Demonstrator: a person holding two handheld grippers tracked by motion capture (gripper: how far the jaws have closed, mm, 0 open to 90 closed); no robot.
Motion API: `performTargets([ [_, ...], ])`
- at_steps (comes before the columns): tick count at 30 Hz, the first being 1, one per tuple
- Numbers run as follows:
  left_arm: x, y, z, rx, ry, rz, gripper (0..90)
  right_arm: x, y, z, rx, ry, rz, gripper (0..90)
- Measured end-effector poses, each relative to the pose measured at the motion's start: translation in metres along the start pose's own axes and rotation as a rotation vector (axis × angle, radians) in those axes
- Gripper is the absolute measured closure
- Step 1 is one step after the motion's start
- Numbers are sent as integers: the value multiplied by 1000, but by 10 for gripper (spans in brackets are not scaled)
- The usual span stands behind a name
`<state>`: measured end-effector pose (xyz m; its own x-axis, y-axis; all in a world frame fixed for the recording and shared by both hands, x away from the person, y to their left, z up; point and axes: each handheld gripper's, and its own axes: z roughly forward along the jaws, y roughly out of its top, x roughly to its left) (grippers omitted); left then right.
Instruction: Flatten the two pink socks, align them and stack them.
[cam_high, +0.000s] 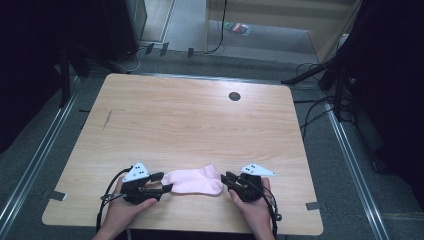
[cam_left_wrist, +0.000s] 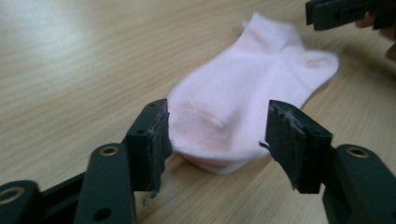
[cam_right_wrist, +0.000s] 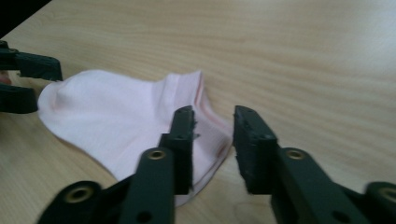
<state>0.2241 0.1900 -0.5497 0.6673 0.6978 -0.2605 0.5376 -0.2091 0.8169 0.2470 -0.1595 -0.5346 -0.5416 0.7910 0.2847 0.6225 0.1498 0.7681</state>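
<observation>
A pink sock (cam_high: 194, 180) lies flat near the front edge of the desk (cam_high: 200, 120), between the two grippers. The left gripper (cam_high: 161, 182) has its jaws spread around the sock's end, pads clear of it. The right gripper (cam_high: 226, 180) has its jaws parted, gripping nothing.

The right gripper's (cam_right_wrist: 212, 140) near jaw covers part of the pink sock's (cam_right_wrist: 112, 116) edge, and a small colourful object (cam_high: 236, 27) on the far floor stays unreadable.
</observation>
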Motion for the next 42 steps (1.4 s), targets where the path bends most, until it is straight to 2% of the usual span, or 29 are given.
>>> performTargets([
  [1,4,1,-4,-40,-6,-14,340,-3,2,-3,-35,-16,-23,507],
  [2,4,1,-4,-40,-6,-14,316,-3,2,-3,-35,-16,-23,507],
  [3,8,2,-8,-70,18,-11,284,-7,2,-5,-48,-15,-38,378],
  [4,8,2,-8,-70,18,-11,262,-7,2,-5,-48,-15,-38,378],
  [5,10,2,-11,-92,45,-10,239,-11,2,-6,-36,-21,-29,265],
  [6,12,3,-13,-100,53,-13,239,-11,2,-6,-36,-21,-29,265],
  [8,15,4,-19,-116,77,-33,177,-16,1,-8,-39,-40,-14,161],
  [9,18,4,-22,-118,95,-48,147,-18,1,-10,-39,-42,-8,149],
  [12,22,4,-28,-110,134,-55,84,-27,2,-15,-64,-32,28,136],
  [14,28,2,-32,-101,138,-49,26,-32,2,-18,-67,-56,30,137],
  [15,31,0,-34,-105,130,-62,4,-35,2,-20,-70,-65,32,136],
  [17,35,-1,-37,-108,133,-73,3,-38,2,-21,-72,-69,34,136],
  [18,39,-3,-40,-109,147,-90,3,-46,0,-25,-76,-87,37,136],
  [20,48,-7,-48,-109,190,-115,3,-52,-2,-29,-78,-102,45,136],
  [21,48,-7,-48,-109,190,-115,3,-52,-2,-29,-78,-102,45,136],
  [22,52,-9,-53,-105,218,-115,3,-59,-5,-33,-78,-123,46,137],
  [25,57,-12,-58,-100,238,-111,3,-68,-8,-40,-80,-142,57,137],
  [26,61,-14,-62,-95,259,-114,3,-71,-9,-42,-80,-150,58,137],
  [30,68,-17,-68,-101,280,-138,3,-79,-13,-49,-83,-169,66,137],
  [31,71,-18,-71,-102,292,-141,3,-86,-16,-54,-82,-185,75,137],
  [37,76,-22,-79,-84,343,-115,3,-97,-22,-64,-84,-210,91,138],
  [39,82,-26,-87,-92,372,-124,3,-103,-26,-70,-78,-229,87,141],
  [40,82,-26,-87,-92,372,-124,3,-103,-26,-70,-78,-229,87,141],
  [42,91,-29,-97,-114,386,-158,3,-109,-30,-75,-75,-247,102,143],
])
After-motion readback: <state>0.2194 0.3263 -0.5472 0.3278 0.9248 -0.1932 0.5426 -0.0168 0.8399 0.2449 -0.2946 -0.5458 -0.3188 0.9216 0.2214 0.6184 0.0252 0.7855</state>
